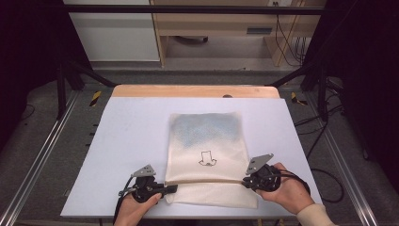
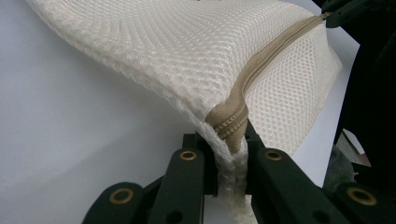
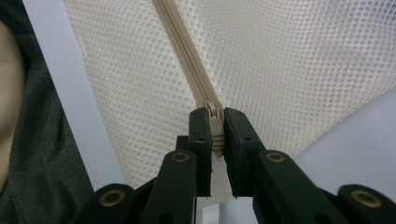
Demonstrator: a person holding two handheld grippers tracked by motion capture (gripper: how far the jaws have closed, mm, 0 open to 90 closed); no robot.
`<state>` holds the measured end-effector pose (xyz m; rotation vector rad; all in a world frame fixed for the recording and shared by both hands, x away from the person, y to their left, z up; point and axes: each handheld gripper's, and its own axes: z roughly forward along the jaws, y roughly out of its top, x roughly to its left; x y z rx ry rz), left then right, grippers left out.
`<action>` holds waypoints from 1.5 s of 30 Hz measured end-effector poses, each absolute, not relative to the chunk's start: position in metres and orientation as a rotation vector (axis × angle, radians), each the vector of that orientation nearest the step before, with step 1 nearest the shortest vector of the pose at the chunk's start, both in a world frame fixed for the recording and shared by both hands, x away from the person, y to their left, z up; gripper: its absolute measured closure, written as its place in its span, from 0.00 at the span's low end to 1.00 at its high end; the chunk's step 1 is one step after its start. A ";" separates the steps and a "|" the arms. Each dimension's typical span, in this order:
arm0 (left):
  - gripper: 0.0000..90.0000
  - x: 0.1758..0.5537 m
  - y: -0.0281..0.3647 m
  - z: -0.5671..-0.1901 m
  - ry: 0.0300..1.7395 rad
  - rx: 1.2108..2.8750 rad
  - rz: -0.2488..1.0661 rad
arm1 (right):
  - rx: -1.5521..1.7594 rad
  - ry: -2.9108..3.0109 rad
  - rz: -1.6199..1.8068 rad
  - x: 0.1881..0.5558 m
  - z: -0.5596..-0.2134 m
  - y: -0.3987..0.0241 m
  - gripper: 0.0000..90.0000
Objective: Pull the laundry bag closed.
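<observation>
**Both grippers pinch the zip line of a mesh bag**

A cream mesh bag (image 1: 207,155) lies flat on the pale table (image 1: 131,141), its long axis running away from the person, its short end at the near edge. A tan zip (image 1: 207,180) crosses the bag from side to side close to that near end. A small dark drawing (image 1: 206,158) sits on the bag just beyond the zip.

The left gripper (image 1: 172,189) is at the bag's left edge, jaws pressed together on the zip's end and the mesh there (image 2: 229,126). The right gripper (image 1: 246,182) is at the bag's right edge, jaws pinching the zip's slider (image 3: 214,122). Both hands come in from the near edge, grippers lying low and pointing inward at each other along the zip.

Nothing lies between the grippers but the bag. Beyond the table's far edge stand a wooden shelf (image 1: 216,28) and black frame bars (image 1: 61,70).
</observation>
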<state>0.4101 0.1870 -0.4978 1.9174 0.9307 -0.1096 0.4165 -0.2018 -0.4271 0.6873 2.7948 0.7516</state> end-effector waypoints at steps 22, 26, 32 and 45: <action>0.93 0.411 0.188 -0.497 0.931 1.917 -0.102 | 0.714 2.781 0.753 0.416 -0.429 -0.214 0.91; 0.93 0.411 0.188 -0.497 0.932 1.916 -0.103 | 0.723 2.776 0.749 0.416 -0.429 -0.216 0.91; 0.93 0.410 0.188 -0.497 0.932 1.915 -0.102 | 0.719 2.773 0.749 0.416 -0.429 -0.218 0.91; 0.93 0.410 0.188 -0.496 0.931 1.916 -0.101 | 0.732 2.773 0.751 0.415 -0.432 -0.222 0.91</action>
